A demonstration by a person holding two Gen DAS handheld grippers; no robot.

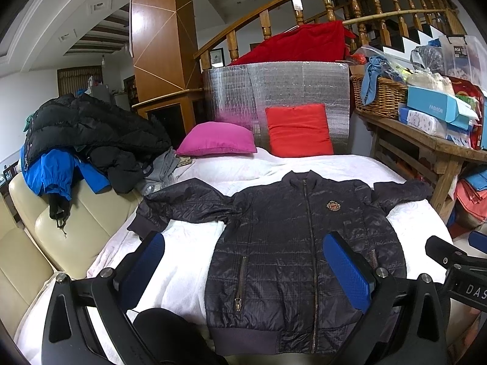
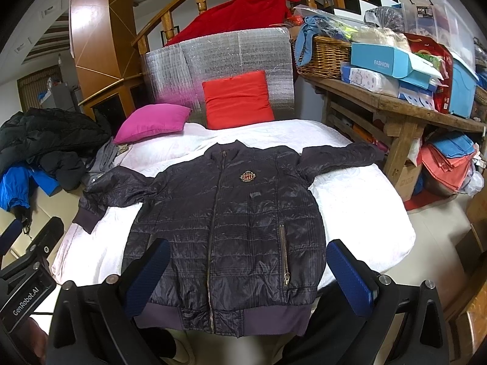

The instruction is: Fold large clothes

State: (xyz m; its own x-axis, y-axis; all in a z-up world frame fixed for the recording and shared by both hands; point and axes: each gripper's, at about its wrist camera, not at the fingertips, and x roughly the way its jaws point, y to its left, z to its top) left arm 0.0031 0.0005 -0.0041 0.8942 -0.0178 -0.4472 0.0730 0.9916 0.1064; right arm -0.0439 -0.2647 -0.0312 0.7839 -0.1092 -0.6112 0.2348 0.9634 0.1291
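Observation:
A dark navy quilted jacket (image 1: 292, 243) (image 2: 231, 213) lies flat and face up on the white bedspread (image 1: 182, 261) (image 2: 359, 206), zipped, with both sleeves spread out sideways and its ribbed hem nearest me. My left gripper (image 1: 243, 261) hovers open above the jacket's lower left side, blue pads wide apart, holding nothing. My right gripper (image 2: 248, 270) is open too, over the hem, its fingers straddling the lower body of the jacket. The right gripper's body shows at the right edge of the left wrist view.
A heap of black and blue coats (image 1: 76, 140) rests on a cream sofa (image 1: 61, 237) at the left. Pink (image 1: 216, 140) and red (image 1: 299, 130) cushions lie at the bed's head. A wooden table (image 2: 392, 106) with a wicker basket and boxes stands at the right.

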